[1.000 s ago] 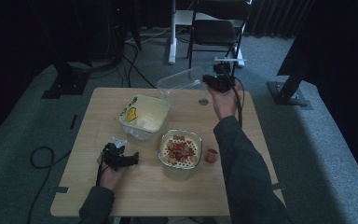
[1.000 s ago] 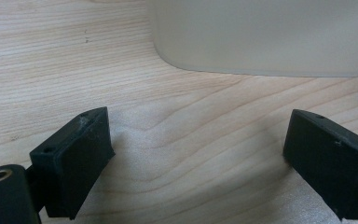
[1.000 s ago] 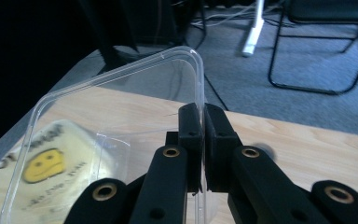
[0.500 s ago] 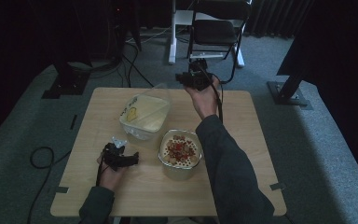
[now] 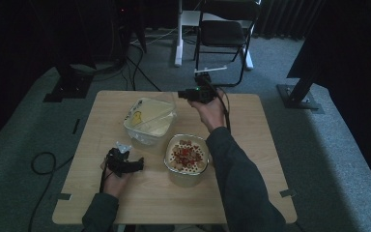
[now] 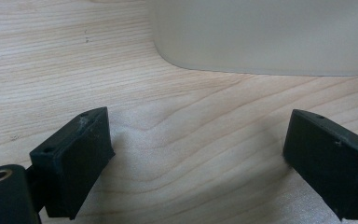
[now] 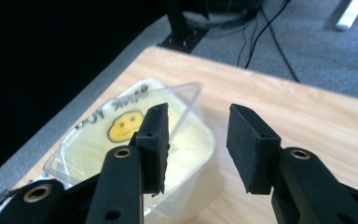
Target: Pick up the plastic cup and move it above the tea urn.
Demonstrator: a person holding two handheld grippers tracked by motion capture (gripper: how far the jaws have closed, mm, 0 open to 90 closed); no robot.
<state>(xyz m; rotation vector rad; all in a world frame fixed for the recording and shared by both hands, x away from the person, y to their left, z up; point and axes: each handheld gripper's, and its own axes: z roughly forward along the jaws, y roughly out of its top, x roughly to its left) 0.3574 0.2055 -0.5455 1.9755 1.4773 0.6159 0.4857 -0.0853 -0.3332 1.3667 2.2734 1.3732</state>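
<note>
A clear plastic tub (image 5: 147,126) with a yellow smiley face stands at the back left of the wooden table (image 5: 251,130). A clear lid (image 5: 163,102) lies tilted on its top. My right gripper (image 5: 182,94) hovers at the tub's far right corner. In the right gripper view the right gripper (image 7: 198,116) is open; its jaws have just been opening, and the lid's edge (image 7: 189,100) shows loose in the gap above the tub (image 7: 121,154). A bowl of red-and-tan food (image 5: 187,153) sits mid-table. My left gripper (image 5: 139,165) rests on the table left of the bowl, open (image 6: 196,135), facing the bowl's pale wall (image 6: 261,37).
A folding chair (image 5: 227,29) stands beyond the table's far edge. Cables and dark stand bases (image 5: 67,89) lie on the grey carpet at back left, another base (image 5: 299,99) at right. The table's right half is bare wood.
My right hand carried the clear lid from the table's far right across to the tub, lowered it there, and the jaws let go. The left gripper has stayed put.
</note>
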